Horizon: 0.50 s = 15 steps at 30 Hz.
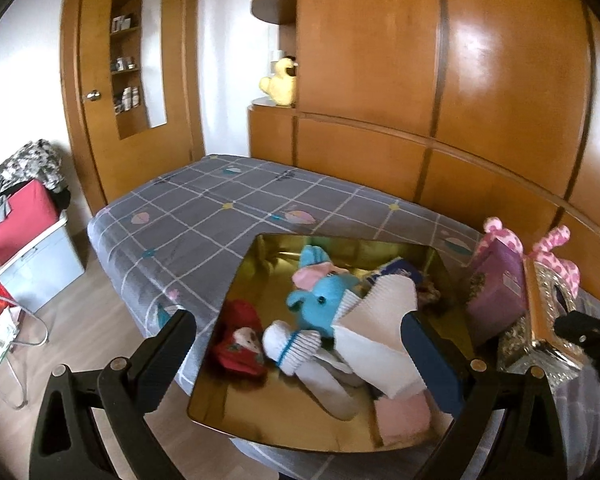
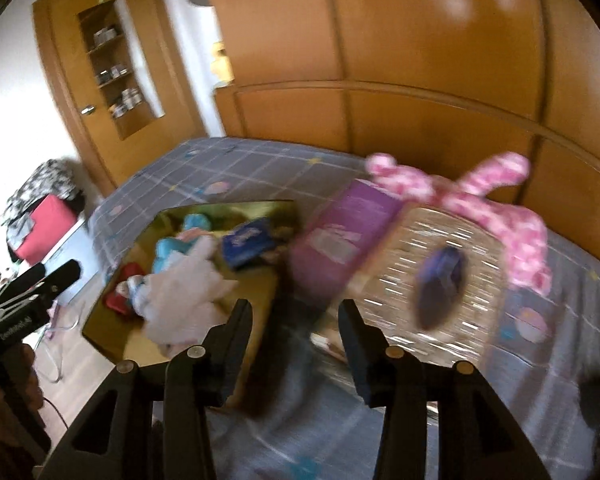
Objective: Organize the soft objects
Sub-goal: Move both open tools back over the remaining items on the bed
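Observation:
A gold tray (image 1: 240,280) lies on the bed and holds a blue plush elephant (image 1: 320,304), white socks (image 1: 376,344), a red item (image 1: 240,344) and a pink cloth (image 1: 404,420). My left gripper (image 1: 296,336) is open wide over the tray; a white sock rests against its right finger (image 1: 424,352). In the blurred right wrist view, my right gripper (image 2: 296,320) is open and empty, above the bed between the tray (image 2: 260,292) and a silver woven tissue box (image 2: 432,272). A purple box (image 2: 340,232) and pink plush toy (image 2: 500,208) lie behind.
The grey checked bed (image 1: 204,216) stands against wooden wardrobes (image 1: 420,60). A yellow plush duck (image 1: 280,82) sits on a shelf. Storage boxes with clothes (image 1: 24,232) stand on the floor at left, by the door (image 1: 100,80).

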Motion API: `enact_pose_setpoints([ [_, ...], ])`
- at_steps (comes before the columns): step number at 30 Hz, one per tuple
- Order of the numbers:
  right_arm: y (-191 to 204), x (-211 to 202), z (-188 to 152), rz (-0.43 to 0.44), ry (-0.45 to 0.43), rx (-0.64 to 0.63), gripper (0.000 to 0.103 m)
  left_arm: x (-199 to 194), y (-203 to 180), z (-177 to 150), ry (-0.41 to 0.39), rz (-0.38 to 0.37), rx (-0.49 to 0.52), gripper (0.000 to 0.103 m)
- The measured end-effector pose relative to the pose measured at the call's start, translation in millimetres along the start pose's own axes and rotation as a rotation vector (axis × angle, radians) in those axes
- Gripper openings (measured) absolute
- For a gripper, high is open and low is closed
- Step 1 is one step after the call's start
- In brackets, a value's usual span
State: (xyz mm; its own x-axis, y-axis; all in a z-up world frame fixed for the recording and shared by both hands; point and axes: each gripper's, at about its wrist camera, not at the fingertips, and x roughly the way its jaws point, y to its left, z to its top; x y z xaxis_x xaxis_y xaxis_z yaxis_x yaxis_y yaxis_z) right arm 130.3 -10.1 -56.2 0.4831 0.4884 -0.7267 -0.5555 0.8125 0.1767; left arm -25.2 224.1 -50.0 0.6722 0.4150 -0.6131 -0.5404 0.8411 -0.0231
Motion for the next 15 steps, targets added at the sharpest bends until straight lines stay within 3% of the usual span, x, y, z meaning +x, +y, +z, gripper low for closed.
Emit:
enact_pose_setpoints([
  [15,-157,-67,-51,-0.308,-0.016,0.229,0.045,-25,-47,-6,-0.025,-0.115,0.105,0.103],
])
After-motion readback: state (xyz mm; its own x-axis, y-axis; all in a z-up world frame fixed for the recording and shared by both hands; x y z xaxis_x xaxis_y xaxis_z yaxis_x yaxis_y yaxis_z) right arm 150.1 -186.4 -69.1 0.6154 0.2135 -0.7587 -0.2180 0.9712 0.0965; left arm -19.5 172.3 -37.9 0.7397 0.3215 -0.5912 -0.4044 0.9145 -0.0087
